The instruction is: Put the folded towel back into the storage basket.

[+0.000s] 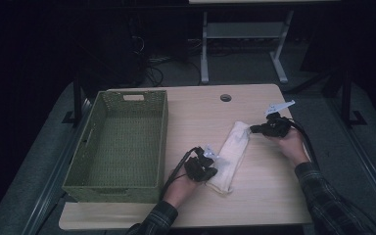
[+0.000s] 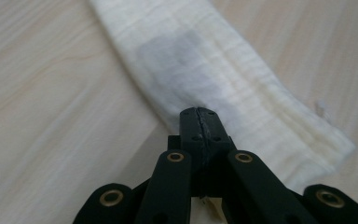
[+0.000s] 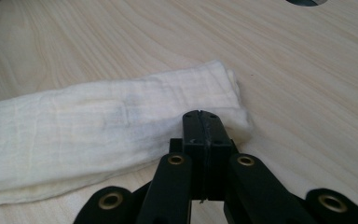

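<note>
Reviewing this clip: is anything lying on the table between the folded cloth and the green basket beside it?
Nothing visible does. The folded cloth lies on bare table just right of the green basket, and the strip between them holds only the left gripper. The basket's near wall is the one thing to lift over.

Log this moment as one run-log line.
left gripper: shut on cloth, near end | right gripper: shut on cloth, far end | cloth: folded, flat on table | basket: beside it

Black grippers and checked sleeves

Each black gripper has gold-ringed screws, a black cable and a grey plate; dark checked sleeves.
</note>
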### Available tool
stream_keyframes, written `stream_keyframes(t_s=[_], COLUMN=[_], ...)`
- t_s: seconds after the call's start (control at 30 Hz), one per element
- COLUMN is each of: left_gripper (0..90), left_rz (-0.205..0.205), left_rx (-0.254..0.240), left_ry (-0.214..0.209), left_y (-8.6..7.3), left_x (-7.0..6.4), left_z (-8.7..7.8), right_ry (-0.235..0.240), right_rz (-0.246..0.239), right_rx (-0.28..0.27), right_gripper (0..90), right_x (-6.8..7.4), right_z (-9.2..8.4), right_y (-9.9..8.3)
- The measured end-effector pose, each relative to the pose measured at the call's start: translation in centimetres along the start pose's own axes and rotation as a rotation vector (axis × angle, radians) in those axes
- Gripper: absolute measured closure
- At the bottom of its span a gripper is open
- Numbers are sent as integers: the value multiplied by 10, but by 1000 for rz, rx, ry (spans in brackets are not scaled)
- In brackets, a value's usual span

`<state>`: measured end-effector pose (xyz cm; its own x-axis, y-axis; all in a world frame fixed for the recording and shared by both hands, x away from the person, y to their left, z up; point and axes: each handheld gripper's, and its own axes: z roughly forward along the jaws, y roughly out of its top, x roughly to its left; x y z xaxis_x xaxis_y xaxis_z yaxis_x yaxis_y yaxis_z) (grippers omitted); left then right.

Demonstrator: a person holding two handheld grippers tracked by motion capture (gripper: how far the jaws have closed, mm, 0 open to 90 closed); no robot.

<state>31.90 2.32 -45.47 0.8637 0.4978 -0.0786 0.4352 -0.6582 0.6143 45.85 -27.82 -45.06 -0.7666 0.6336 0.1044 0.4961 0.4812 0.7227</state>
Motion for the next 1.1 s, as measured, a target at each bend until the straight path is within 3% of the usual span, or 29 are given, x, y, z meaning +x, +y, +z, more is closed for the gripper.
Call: stream_keyframes(t_s=[0.2,0.3,0.43,0.63,0.8,1.1], left_gripper=[895,895,894,895,867,561], left_rz=[61,62,101,129,117,166], left_rx=[11,-6,-10,-22,-39,-87], left_ry=[-58,-93,-126,-156,-166,-176], left_y=[4,5,9,12,12,24], left_x=[-18,-30,-41,-52,-43,-26], left_z=[5,10,15,20,15,7], right_ry=[3,3,5,10,19,26], right_rz=[-6,-15,-19,-30,-33,-37], right_rx=[5,5,6,2,7,9], right_gripper=[897,897,897,896,874,722], right_x=[2,3,4,5,6,3], right_z=[1,2,2,4,6,4], right_y=[3,5,7,9,11,18])
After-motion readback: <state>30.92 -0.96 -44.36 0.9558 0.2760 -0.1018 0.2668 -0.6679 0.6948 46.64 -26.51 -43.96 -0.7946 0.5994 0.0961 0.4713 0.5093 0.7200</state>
